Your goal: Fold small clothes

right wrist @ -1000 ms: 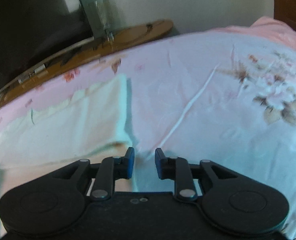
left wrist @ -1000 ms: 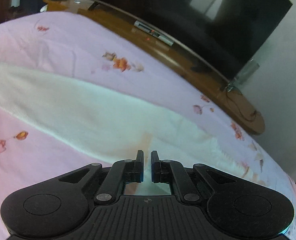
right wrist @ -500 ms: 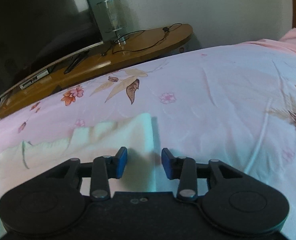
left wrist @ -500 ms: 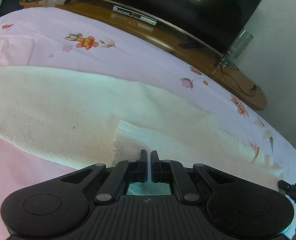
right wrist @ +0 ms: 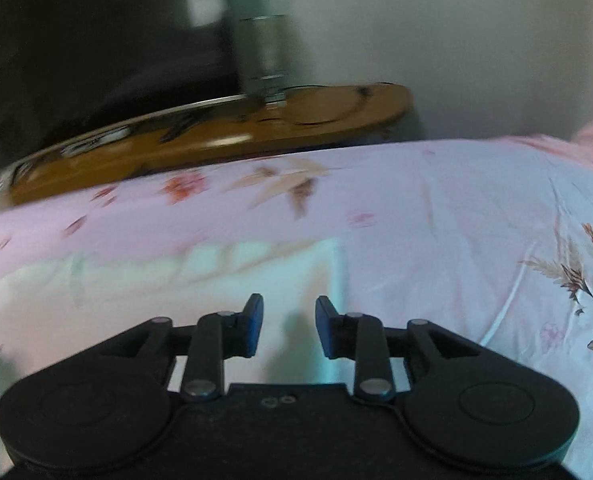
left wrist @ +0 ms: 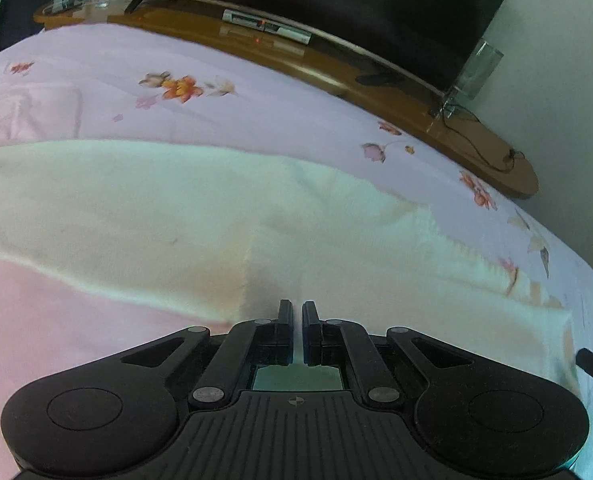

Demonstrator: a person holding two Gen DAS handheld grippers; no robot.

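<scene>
The left claw (left wrist: 295, 312) was pinched on the cream garment (left wrist: 144, 200) lying on the bed (left wrist: 296, 120); the right claw (right wrist: 289, 320) gaped above its corner. Best lift evenly, keeping edges aligned.

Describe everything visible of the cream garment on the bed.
The cream garment is a soft, fuzzy knit lying spread flat across the pink floral bedsheet. Its far right edge looks ribbed or scalloped. A fold edge with a shadowed crease sits just ahead of the left gripper, whose fingers are nearly closed. The right gripper hangs open over its corner.
</scene>
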